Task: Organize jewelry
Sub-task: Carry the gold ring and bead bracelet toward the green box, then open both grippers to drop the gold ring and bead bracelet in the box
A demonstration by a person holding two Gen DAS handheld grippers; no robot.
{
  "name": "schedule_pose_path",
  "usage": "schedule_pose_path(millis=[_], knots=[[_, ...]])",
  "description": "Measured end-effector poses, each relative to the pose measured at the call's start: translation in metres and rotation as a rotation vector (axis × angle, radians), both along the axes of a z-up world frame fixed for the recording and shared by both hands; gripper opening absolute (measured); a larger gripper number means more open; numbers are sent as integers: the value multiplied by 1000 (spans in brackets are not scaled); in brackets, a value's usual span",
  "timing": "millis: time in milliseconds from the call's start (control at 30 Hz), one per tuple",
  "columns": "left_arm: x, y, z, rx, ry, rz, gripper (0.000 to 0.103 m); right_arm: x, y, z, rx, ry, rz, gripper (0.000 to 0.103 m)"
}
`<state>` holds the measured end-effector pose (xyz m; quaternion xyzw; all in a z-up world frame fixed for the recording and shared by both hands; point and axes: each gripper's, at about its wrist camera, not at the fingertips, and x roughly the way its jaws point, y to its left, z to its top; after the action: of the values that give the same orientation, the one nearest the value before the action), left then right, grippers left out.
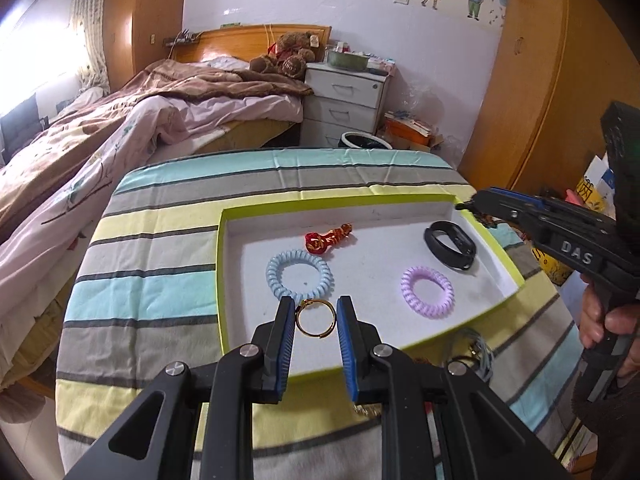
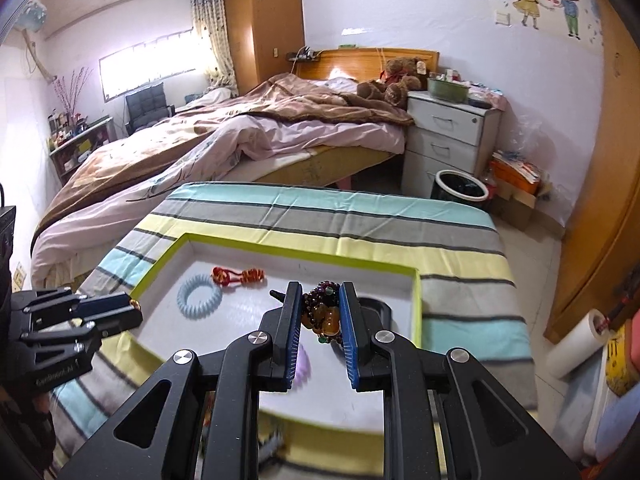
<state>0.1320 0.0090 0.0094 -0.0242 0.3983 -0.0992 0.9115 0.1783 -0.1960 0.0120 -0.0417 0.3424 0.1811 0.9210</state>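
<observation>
I have four pieces already in the tray (image 1: 502,258). My left gripper (image 1: 316,312) pinches the gold ring (image 1: 315,317) at its 6 o'clock edge; my right gripper (image 2: 320,312) clamps the beaded bracelet (image 2: 322,314) above its 3 o'clock side. Both await release.

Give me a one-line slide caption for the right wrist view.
Right gripper carries a beaded bracelet over the yellow-rimmed tray on the striped cloth.
</observation>
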Motion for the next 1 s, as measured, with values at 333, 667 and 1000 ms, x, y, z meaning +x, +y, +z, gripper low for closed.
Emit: schedule_pose_path(millis=[333,667,1000], knots=[[24,7,-25,-5,64,18,22,43,32,-31,-36,80,64,19],[28,8,-31,7,69,22,22,57,48,-52,-60,146,100,19],[30,10,-37,-9,98,21,22,60,52,-59,-74,167,102,20]])
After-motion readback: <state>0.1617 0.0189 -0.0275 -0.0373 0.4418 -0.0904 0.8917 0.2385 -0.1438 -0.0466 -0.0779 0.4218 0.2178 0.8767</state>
